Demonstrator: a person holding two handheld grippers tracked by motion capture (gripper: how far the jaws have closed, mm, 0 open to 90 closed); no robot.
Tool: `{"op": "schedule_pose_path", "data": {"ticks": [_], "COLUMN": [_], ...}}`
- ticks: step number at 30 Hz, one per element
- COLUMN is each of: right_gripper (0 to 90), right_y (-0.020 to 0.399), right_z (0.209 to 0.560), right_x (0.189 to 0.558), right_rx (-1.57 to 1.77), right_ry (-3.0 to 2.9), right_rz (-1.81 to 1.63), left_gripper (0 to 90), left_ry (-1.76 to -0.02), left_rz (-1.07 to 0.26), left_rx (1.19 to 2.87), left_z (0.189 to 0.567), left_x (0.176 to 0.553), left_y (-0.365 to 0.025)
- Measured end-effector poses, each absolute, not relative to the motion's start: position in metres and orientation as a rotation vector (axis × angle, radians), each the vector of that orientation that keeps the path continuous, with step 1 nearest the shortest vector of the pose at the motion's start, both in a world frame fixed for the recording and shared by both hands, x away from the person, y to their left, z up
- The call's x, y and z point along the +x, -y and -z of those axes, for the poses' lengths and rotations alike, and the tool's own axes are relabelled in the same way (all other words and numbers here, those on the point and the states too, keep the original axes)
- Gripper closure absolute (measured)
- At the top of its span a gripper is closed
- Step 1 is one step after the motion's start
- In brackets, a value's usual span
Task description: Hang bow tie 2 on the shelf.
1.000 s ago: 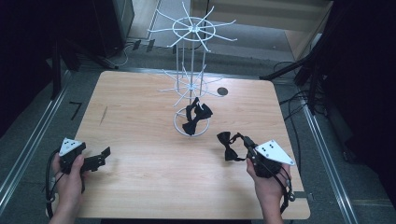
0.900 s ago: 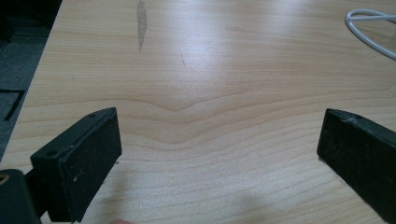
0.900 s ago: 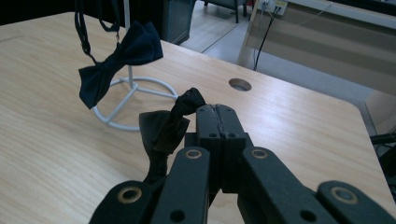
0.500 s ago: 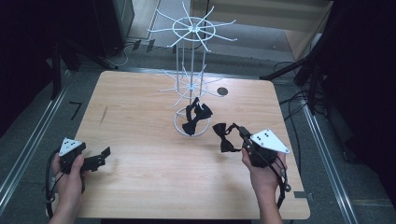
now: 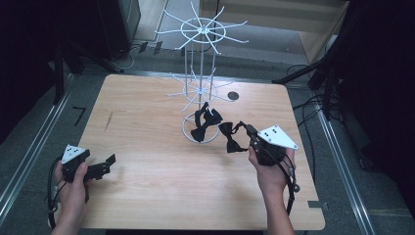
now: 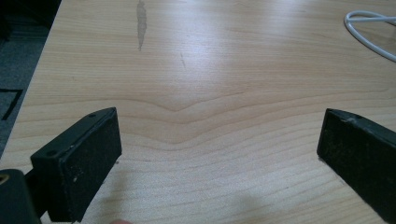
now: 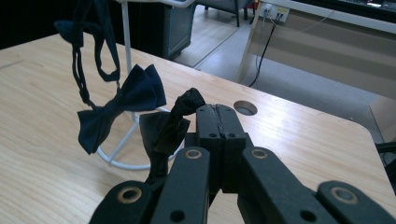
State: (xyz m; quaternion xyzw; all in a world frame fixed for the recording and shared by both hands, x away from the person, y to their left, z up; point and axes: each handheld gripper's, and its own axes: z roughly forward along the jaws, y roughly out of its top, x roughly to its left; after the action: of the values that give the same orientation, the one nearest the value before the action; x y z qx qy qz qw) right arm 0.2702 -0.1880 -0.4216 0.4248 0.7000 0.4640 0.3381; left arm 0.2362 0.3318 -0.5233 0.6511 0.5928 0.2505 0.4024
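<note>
Two bow ties: one hangs on the white wire rack [image 5: 198, 93], the other bow tie [image 5: 231, 137] dangles from the right gripper [image 5: 249, 131], jaws pinched tight on its strap for hanging; left gripper [image 5: 108, 160] idles, jaws wide and empty

Black bow tie [image 7: 161, 135] between closed fingers [image 7: 208, 123]

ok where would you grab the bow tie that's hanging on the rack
Judging by its pose, take the hanging bow tie by its strap loop just above the knot. It dangles from the white rack beside the pole, so come from the open table side, jaws either side of the strap.
</note>
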Motion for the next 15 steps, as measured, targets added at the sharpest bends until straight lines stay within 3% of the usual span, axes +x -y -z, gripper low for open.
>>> {"op": "schedule_pose_path", "data": {"ticks": [15], "right_gripper": [90.0], "right_y": [0.178], "right_z": [0.401], "right_x": [0.279], "right_rx": [1.057], "right_ry": [-1.797], "right_rz": [-1.225], "left_gripper": [0.1], "left_ry": [-1.5], "left_rz": [-0.63], "left_rx": [1.635], "left_z": [0.524], "left_x": [0.236], "left_y": [-0.332]}}
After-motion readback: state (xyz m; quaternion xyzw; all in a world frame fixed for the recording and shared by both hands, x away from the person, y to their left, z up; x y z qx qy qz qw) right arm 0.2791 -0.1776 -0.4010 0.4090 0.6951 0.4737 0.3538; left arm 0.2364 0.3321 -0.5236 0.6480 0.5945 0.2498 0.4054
